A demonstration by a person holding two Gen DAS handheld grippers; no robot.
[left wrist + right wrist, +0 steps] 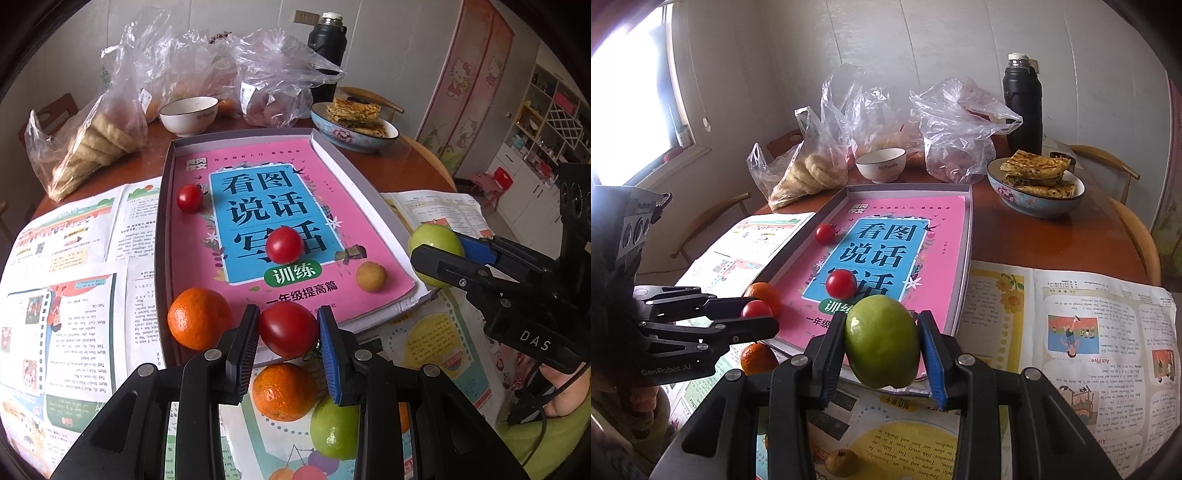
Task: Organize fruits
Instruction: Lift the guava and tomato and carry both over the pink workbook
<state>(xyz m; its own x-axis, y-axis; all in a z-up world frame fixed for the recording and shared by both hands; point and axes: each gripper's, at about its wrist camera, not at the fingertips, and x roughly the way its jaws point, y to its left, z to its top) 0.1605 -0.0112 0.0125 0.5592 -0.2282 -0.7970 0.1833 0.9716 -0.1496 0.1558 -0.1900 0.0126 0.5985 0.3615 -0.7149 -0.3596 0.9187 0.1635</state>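
A red tomato [289, 334] is being clamped between the jaws of the left gripper [288, 338], above the near edge of the grey tray [164, 236]. A green fruit [881, 341] is being clamped by the right gripper [882, 347], over the tray's near right corner. Two tomatoes [283, 244], an orange [198, 318] and a small brown fruit [371, 276] are being carried by the tray, on the pink book [362, 218].
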